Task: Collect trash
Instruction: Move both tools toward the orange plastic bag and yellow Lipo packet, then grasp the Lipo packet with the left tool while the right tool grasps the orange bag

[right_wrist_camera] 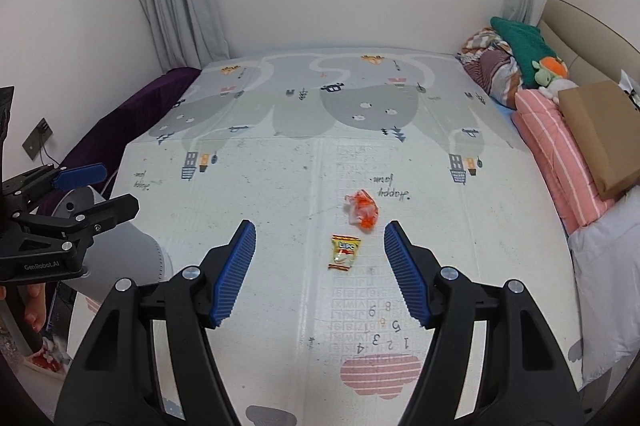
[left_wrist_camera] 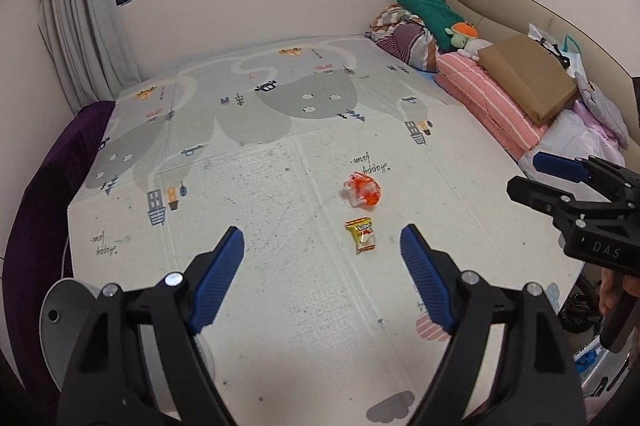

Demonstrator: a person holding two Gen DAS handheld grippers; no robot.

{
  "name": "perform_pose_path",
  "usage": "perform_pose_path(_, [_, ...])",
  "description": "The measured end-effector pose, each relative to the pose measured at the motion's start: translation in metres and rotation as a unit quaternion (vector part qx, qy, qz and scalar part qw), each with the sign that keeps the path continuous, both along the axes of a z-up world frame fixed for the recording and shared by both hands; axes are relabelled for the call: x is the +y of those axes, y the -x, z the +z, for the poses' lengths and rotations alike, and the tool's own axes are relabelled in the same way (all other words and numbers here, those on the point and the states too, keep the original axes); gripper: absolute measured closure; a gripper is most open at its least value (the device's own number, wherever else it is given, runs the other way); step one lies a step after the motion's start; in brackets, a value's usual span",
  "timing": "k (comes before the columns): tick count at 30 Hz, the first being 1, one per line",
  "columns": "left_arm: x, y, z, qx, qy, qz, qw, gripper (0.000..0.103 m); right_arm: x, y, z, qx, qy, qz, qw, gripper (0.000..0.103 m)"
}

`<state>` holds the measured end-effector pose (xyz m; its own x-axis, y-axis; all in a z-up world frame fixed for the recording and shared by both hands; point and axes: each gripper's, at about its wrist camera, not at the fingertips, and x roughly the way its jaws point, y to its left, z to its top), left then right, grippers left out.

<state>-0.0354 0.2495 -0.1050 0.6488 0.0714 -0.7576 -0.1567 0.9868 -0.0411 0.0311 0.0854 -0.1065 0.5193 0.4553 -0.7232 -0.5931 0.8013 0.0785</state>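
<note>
Two pieces of trash lie on the patterned play mat (left_wrist_camera: 280, 161). A yellow snack packet (left_wrist_camera: 361, 235) lies flat, also in the right wrist view (right_wrist_camera: 344, 252). A crumpled orange and clear wrapper (left_wrist_camera: 363, 189) lies just beyond it, also in the right wrist view (right_wrist_camera: 363, 209). My left gripper (left_wrist_camera: 322, 246) is open and empty, hovering short of the packet. My right gripper (right_wrist_camera: 320, 240) is open and empty, with the packet ahead between its fingers. Each gripper shows at the edge of the other's view: the right one (left_wrist_camera: 532, 175), the left one (right_wrist_camera: 114, 189).
A grey round bin (right_wrist_camera: 120, 250) stands at the mat's near left edge, also in the left wrist view (left_wrist_camera: 64, 310). Pink striped bedding (left_wrist_camera: 488, 105), a brown box (left_wrist_camera: 528, 81), clothes and a plush toy pile along the right. A purple cloth (left_wrist_camera: 48, 185) lies at left.
</note>
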Motion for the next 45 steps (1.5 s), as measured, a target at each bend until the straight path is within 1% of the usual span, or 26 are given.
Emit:
perform_pose_path(5, [-0.023, -0.046, -0.034, 0.024, 0.009, -0.016, 0.9996, 0.023, -0.019, -0.051, -0.034, 0.024, 0.018, -0.01, 1.0, 0.038])
perform_pose_path(10, [-0.036, -0.092, -0.084, 0.059, 0.017, -0.019, 0.9979, 0.023, -0.024, -0.105, -0.076, 0.043, 0.023, -0.006, 0.999, 0.038])
perform_pose_path(13, [-0.038, -0.117, -0.114, 0.078, 0.022, -0.018, 0.9965, 0.023, -0.017, -0.135, -0.107, 0.054, 0.025, 0.004, 0.998, 0.039])
perform_pose_path(18, [-0.032, -0.153, -0.163, 0.093, 0.028, -0.003, 0.9953, 0.023, 0.007, -0.181, -0.163, 0.07, 0.033, 0.027, 0.997, 0.039])
perform_pose_path(23, [-0.02, -0.179, -0.212, 0.105, 0.035, 0.018, 0.9936, 0.023, 0.035, -0.217, -0.218, 0.077, 0.039, 0.049, 0.995, 0.039])
perform_pose_path(26, [-0.012, -0.187, -0.24, 0.114, 0.035, 0.029, 0.9924, 0.023, 0.048, -0.235, -0.252, 0.091, 0.04, 0.052, 0.994, 0.039])
perform_pose_path(30, [-0.004, -0.197, -0.268, 0.128, 0.043, 0.038, 0.9901, 0.023, 0.06, -0.253, -0.293, 0.106, 0.053, 0.052, 0.992, 0.041])
perform_pose_path(33, [-0.004, -0.203, -0.283, 0.134, 0.049, 0.039, 0.989, 0.023, 0.067, -0.263, -0.318, 0.114, 0.065, 0.047, 0.99, 0.043])
perform_pose_path(35, [-0.005, -0.209, -0.293, 0.138, 0.052, 0.036, 0.9884, 0.023, 0.069, -0.268, -0.331, 0.122, 0.068, 0.044, 0.989, 0.047])
perform_pose_path(37, [-0.007, -0.214, -0.301, 0.14, 0.052, 0.032, 0.9883, 0.023, 0.071, -0.271, -0.34, 0.129, 0.067, 0.044, 0.988, 0.049])
perform_pose_path(40, [-0.008, -0.221, -0.312, 0.142, 0.056, 0.026, 0.9879, 0.023, 0.073, -0.274, -0.35, 0.134, 0.068, 0.047, 0.987, 0.056])
perform_pose_path(41, [-0.009, -0.223, -0.316, 0.143, 0.059, 0.025, 0.9877, 0.023, 0.073, -0.273, -0.352, 0.135, 0.069, 0.049, 0.987, 0.065])
perform_pose_path(42, [-0.011, -0.225, -0.32, 0.143, 0.061, 0.024, 0.9875, 0.023, 0.074, -0.273, -0.353, 0.135, 0.068, 0.052, 0.987, 0.081])
perform_pose_path(43, [-0.012, -0.226, -0.323, 0.144, 0.061, 0.024, 0.9873, 0.023, 0.073, -0.272, -0.354, 0.133, 0.068, 0.054, 0.987, 0.087])
perform_pose_path(45, [-0.016, -0.227, -0.329, 0.144, 0.059, 0.022, 0.9875, 0.023, 0.072, -0.272, -0.354, 0.127, 0.069, 0.055, 0.988, 0.089])
